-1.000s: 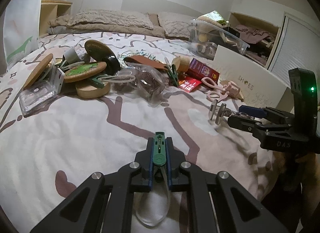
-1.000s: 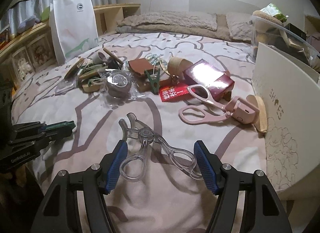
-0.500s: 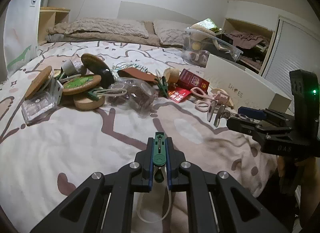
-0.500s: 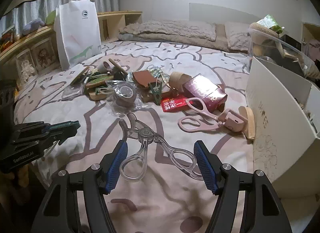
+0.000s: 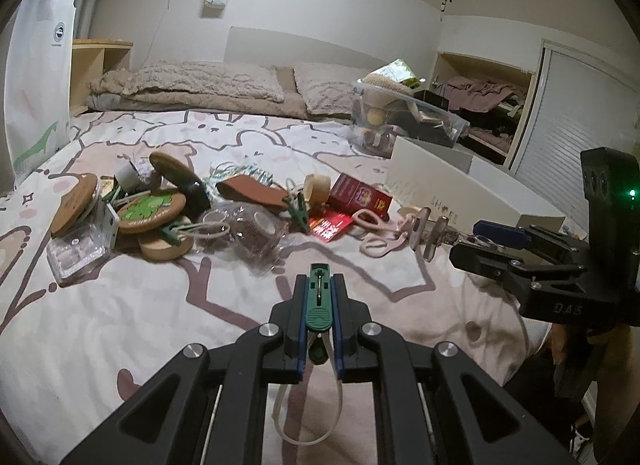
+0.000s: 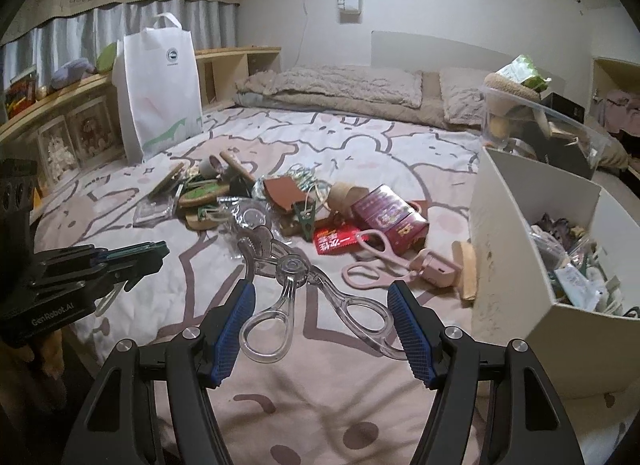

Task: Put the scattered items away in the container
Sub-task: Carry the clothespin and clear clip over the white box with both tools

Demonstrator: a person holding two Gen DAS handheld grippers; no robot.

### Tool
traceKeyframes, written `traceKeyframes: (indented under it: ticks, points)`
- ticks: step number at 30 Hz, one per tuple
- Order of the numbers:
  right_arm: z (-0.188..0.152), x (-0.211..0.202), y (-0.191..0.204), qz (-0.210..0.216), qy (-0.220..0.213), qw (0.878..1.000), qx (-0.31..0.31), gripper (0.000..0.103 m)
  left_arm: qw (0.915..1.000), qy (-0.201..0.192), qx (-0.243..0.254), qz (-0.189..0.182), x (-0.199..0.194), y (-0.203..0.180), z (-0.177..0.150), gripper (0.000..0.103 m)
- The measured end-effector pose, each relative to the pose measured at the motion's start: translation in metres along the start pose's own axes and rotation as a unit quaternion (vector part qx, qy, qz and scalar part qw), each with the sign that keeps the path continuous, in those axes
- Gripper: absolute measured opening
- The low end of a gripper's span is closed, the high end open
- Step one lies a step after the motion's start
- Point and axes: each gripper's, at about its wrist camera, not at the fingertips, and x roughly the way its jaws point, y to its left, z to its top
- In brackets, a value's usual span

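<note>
My left gripper [image 5: 319,285] is shut on a green clip [image 5: 319,305] with a clear loop hanging under it, held above the bedspread. Raised off the bed, my right gripper [image 6: 322,321] is shut on the two handle loops of a clear eyelash curler [image 6: 290,265]. The white box [image 6: 516,249] marked SHOES stands to the right with several small items inside. Scattered beyond lie a pink curler [image 6: 384,265], a red box [image 6: 388,217], another green clip [image 6: 306,219], a brown pouch [image 5: 252,189] and cork coasters [image 5: 154,211]. Each gripper shows in the other's view: right gripper [image 5: 492,241], left gripper [image 6: 156,251].
A white paper bag [image 6: 160,93] stands at the bed's left side by a wooden shelf [image 6: 60,117]. A clear plastic bin [image 6: 536,121] full of things sits behind the white box. Pillows [image 6: 332,85] lie at the head of the bed.
Both grippers have risen with their items still held, and the bed looks lower and farther away. The inside of the white box has come into the right wrist view.
</note>
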Motion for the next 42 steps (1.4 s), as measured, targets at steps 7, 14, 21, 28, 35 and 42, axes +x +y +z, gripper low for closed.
traceKeyframes:
  ticks: [7, 14, 21, 28, 35, 42]
  points:
    - [0.011, -0.021, -0.007, -0.006, -0.024, 1.0, 0.003, 0.069, 0.9998, -0.015, 0.012, -0.003, -0.011, -0.017, 0.014, 0.01]
    - [0.022, -0.045, -0.019, -0.016, -0.052, 0.999, 0.008, 0.069, 0.9992, -0.03, 0.027, -0.009, -0.019, -0.038, 0.032, 0.01]
    - [0.029, -0.063, -0.035, -0.026, -0.078, 0.997, 0.014, 0.069, 0.9985, -0.042, 0.031, -0.019, -0.018, -0.057, 0.045, 0.01]
    - [0.037, -0.078, -0.055, -0.053, -0.089, 0.995, 0.008, 0.069, 0.9977, -0.047, 0.036, -0.031, -0.01, -0.076, 0.059, 0.01]
    - [0.044, -0.1, -0.084, -0.083, -0.108, 0.991, 0.017, 0.069, 0.9962, -0.051, 0.049, -0.05, 0.001, -0.101, 0.072, 0.01]
    - [0.053, -0.117, -0.11, -0.117, -0.117, 0.986, 0.019, 0.069, 0.9935, -0.056, 0.067, -0.073, 0.009, -0.127, 0.087, 0.01]
